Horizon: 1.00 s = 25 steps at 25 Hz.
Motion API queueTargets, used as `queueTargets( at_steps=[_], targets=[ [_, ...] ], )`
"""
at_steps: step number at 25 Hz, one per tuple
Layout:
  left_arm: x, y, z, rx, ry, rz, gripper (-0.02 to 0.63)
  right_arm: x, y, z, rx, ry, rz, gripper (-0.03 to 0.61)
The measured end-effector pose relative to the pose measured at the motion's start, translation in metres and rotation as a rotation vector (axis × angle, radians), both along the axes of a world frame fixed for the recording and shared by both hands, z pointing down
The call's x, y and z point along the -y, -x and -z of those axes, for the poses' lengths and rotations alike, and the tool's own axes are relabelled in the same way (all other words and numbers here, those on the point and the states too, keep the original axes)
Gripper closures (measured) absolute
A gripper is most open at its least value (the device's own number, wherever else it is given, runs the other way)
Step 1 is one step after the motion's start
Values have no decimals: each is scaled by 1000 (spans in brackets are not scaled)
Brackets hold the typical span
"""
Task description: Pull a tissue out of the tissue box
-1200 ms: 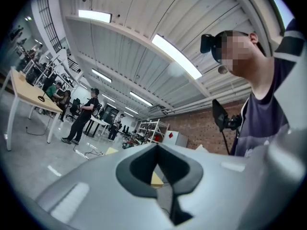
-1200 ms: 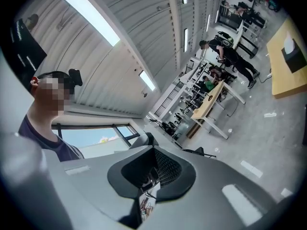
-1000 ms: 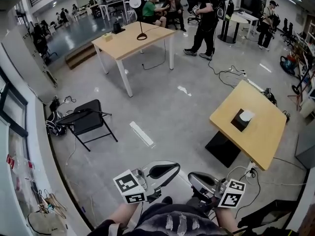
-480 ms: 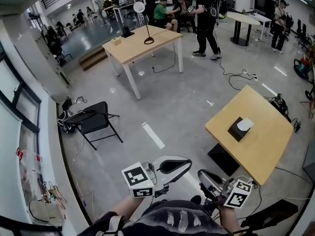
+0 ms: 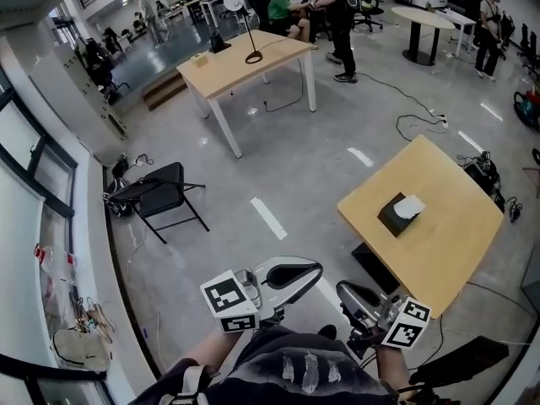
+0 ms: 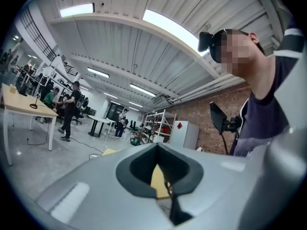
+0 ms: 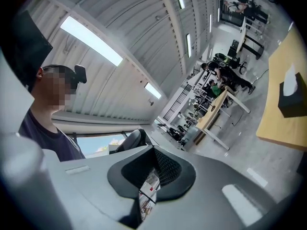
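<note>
Grippers sit nearest, low in the head view by the person's waist: the grey left gripper (image 5: 314,270) and the grey right gripper (image 5: 344,290), each with a marker cube. Both have their jaws pressed together with nothing between them. Beyond the right one and well apart from it stands a square light-wood table (image 5: 447,234). The black tissue box (image 5: 393,218) rests near its middle, with a white tissue (image 5: 411,206) poking from the top. Farther off are a black folding chair (image 5: 160,201), a long pale table (image 5: 228,70) and a standing person in black (image 5: 340,19).
</note>
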<state>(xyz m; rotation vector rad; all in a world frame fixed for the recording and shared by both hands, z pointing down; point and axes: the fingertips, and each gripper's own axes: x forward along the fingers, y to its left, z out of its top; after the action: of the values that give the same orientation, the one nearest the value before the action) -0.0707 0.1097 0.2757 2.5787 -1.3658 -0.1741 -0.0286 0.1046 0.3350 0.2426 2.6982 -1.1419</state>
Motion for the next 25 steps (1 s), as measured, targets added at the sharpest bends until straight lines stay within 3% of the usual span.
queueTargets(
  at_steps=[14, 20, 25],
  targets=[
    [47, -51, -9, 13, 17, -124, 612, 37, -50, -13, -17, 28, -114, 581],
    [65, -45, -14, -33, 1, -175, 612, 54, -53, -21, -72, 18, -184, 581],
    [88, -13, -10, -69, -17, -164, 612, 75, -24, -15, -113, -5, -183, 581]
  ],
)
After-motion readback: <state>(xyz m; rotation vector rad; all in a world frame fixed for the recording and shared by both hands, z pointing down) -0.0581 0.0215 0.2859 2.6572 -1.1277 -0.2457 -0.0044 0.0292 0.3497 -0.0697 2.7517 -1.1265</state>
